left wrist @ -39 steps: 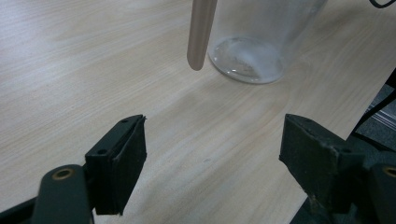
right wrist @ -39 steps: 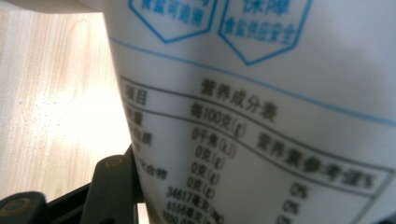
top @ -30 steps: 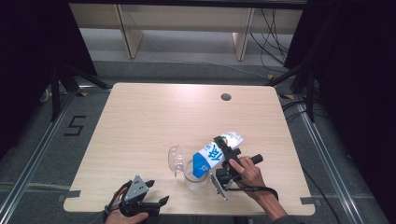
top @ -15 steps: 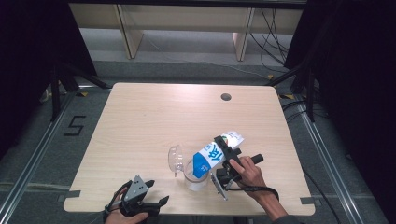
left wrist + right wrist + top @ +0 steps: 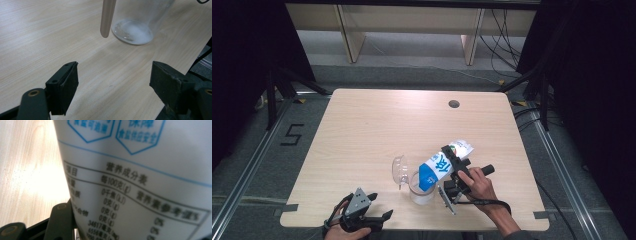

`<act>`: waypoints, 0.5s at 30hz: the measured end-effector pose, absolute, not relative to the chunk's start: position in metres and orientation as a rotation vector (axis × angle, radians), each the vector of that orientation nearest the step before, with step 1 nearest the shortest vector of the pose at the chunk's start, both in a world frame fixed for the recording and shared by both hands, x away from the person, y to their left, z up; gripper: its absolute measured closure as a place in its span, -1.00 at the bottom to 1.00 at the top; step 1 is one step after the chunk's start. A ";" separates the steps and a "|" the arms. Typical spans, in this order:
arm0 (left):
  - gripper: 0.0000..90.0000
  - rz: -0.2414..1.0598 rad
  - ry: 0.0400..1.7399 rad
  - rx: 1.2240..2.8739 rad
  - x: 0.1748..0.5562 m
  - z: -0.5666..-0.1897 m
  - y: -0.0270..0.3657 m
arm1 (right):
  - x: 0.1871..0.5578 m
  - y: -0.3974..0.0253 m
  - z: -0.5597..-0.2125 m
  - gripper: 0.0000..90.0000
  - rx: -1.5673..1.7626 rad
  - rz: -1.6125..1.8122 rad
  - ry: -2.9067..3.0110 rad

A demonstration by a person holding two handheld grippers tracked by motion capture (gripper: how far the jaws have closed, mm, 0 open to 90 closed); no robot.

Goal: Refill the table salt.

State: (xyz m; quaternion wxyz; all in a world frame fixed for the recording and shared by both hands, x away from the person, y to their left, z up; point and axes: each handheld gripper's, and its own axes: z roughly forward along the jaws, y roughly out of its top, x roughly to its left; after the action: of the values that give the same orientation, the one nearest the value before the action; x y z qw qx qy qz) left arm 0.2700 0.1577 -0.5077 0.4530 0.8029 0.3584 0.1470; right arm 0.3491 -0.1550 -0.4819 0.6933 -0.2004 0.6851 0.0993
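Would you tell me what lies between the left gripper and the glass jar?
Bare tabletop in the left gripper view, from the left gripper to the jar.

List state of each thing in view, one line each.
bag: gripped, tilted mouth-down over the glass jar.
glass jar: upright, open, white powder on its bottom.
jar lid: flipped up at the jar's side.
right gripper: shut on the bag.
left gripper: open, holding nothing.
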 end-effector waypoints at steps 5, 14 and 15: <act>-0.50 0.365 0.885 1.985 0.270 -0.508 0.158 | 0.350 -0.155 -0.490 0.01 -0.379 0.302 1.557; -0.50 0.358 0.881 1.981 0.270 -0.508 0.157 | 0.351 -0.155 -0.488 0.01 -0.409 0.289 1.536; -0.50 0.358 0.880 1.982 0.270 -0.508 0.158 | 0.351 -0.155 -0.488 0.01 -0.405 0.295 1.534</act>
State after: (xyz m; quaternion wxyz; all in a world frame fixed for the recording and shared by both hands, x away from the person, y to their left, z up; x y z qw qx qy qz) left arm 0.2704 0.1575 -0.5081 0.4546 0.8032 0.3567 0.1451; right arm 0.3507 -0.1547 -0.4882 0.6916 -0.1813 0.6866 0.1318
